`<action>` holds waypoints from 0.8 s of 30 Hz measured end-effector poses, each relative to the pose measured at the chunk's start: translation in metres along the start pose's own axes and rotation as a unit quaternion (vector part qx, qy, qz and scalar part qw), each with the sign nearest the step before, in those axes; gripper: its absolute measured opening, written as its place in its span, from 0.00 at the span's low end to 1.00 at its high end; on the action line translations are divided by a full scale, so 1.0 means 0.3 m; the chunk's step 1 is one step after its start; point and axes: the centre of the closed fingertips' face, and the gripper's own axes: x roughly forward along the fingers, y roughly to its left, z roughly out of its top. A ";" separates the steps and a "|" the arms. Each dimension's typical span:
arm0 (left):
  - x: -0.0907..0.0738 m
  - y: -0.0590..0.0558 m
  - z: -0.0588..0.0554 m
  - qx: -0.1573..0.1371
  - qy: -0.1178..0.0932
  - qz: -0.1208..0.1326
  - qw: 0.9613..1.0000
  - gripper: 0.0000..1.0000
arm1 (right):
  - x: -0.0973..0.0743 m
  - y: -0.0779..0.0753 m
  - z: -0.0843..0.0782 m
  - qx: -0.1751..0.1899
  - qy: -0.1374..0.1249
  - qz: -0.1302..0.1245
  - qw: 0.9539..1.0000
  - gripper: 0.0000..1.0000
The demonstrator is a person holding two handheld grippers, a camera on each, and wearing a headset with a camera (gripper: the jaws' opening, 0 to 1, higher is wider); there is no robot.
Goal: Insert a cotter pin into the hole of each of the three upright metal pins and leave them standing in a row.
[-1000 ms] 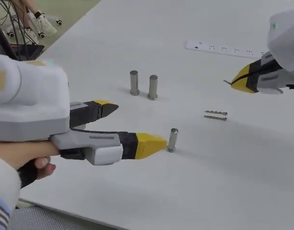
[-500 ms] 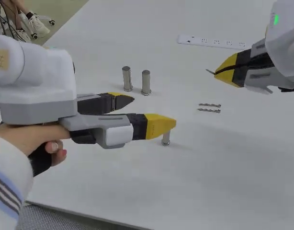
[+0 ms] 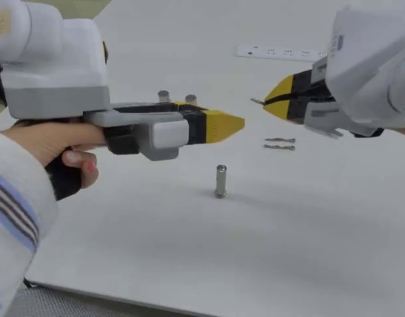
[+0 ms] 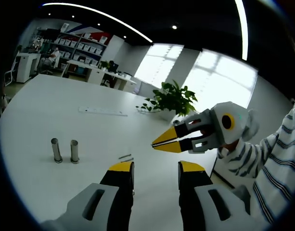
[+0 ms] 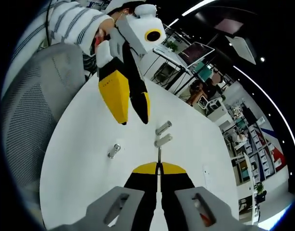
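Welp, left gripper, jaws spread, backed up off the lone metal pin, leaving it unheld, while right gripper brought its pinched cotter pin nearer.

Three metal pins: a lone pin and a pin pair at its 11 o'clock. Three cotter pins: two loose cotter pins at its 2 o'clock, one held cotter pin. One power strip. Two grippers: left gripper, right gripper.
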 end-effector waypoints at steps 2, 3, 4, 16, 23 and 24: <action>0.008 0.010 -0.004 0.005 0.004 0.006 1.000 0.28 | -0.001 0.011 0.009 -0.003 -0.002 0.003 1.000 0.00; 0.013 0.007 -0.007 0.005 0.007 0.006 1.000 0.27 | -0.001 0.013 0.012 -0.005 -0.002 0.002 1.000 0.00; 0.019 0.003 -0.011 0.003 0.010 0.004 1.000 0.26 | 0.000 0.017 0.014 -0.007 -0.002 0.003 1.000 0.00; 0.045 -0.050 -0.006 -0.008 0.006 -0.022 1.000 0.14 | -0.006 0.044 0.042 -0.022 -0.005 -0.001 1.000 0.00; 0.054 -0.057 -0.009 -0.007 0.009 -0.021 1.000 0.07 | 0.002 0.059 0.064 -0.028 -0.011 0.003 1.000 0.00; 0.053 -0.052 -0.011 -0.007 0.012 -0.019 1.000 0.06 | 0.003 0.060 0.067 -0.029 -0.011 0.004 1.000 0.00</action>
